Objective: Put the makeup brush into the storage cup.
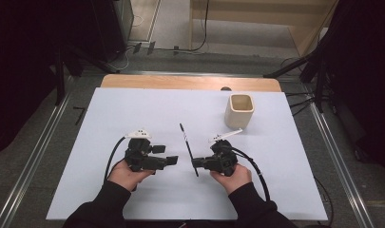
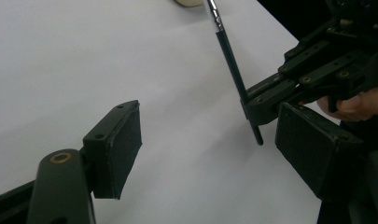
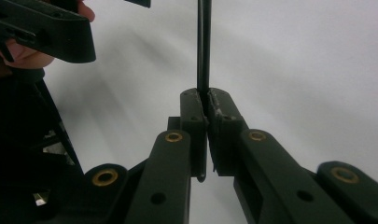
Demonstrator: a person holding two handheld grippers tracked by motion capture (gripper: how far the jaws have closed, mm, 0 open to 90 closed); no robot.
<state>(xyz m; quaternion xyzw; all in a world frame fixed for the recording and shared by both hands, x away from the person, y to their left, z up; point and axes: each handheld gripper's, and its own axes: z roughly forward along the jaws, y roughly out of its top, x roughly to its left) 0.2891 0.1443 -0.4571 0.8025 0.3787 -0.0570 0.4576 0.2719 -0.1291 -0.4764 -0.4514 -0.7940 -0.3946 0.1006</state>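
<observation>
A thin black brush with a silver band near its far end is clamped close to its lower end by my right gripper, which is shut on it. In the right gripper view the brush rises straight up from between the closed pads. My left gripper is open, pointing right toward the brush, a short way from it. In the left gripper view its wide-apart pads frame the brush and the right gripper holding it.
A beige square cup stands upright at the back right of the white mat. The wooden table edge runs behind the mat. Cables trail from both grippers toward the person's hands.
</observation>
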